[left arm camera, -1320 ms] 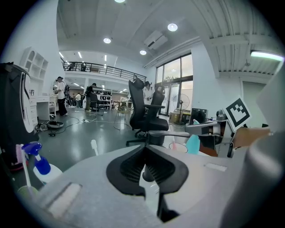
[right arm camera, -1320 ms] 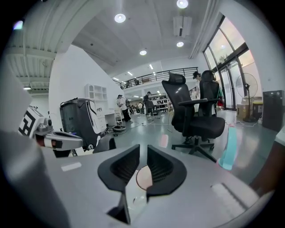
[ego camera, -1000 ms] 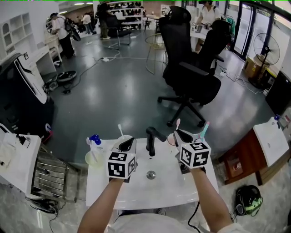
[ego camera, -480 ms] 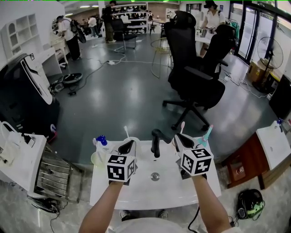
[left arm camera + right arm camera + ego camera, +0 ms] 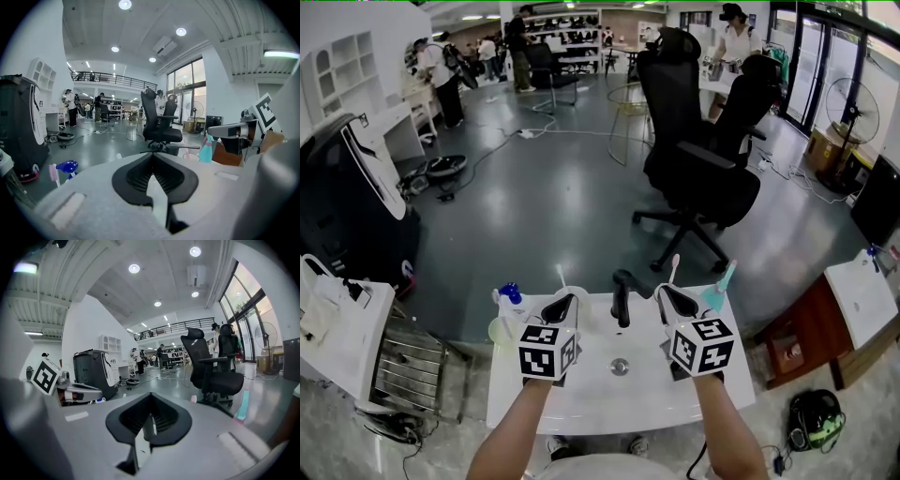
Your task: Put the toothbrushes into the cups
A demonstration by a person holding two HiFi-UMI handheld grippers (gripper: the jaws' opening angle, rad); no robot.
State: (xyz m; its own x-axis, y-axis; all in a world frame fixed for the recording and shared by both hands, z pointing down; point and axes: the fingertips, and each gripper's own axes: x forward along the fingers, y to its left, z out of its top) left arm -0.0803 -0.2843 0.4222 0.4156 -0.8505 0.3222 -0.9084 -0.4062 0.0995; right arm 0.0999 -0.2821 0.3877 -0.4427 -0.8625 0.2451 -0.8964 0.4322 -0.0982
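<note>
From where I stand, the black faucet (image 5: 622,298) at the back of the white sink counter (image 5: 609,398) is the fixed thing to go by. The left gripper (image 5: 563,305) hangs just left of the faucet and the right gripper (image 5: 671,298) just right of it. Both point away from the person, both have their jaws pressed together, and neither has anything between them. A white toothbrush (image 5: 561,276) stands up behind the left gripper, but the gripper body hides its lower end and whatever holds it. Right of the faucet, a pink-headed toothbrush (image 5: 674,266) and a teal toothbrush (image 5: 727,277) rise behind the right gripper, their bases covered in the same way. In the right gripper view only the pink tip (image 5: 193,399) and a blurred teal strip (image 5: 243,406) clear the gripper's housing. Far left of the faucet, at the counter's corner, a pale cup (image 5: 499,328) holds a pink brush beside a blue object (image 5: 513,292) that I can't identify.
</note>
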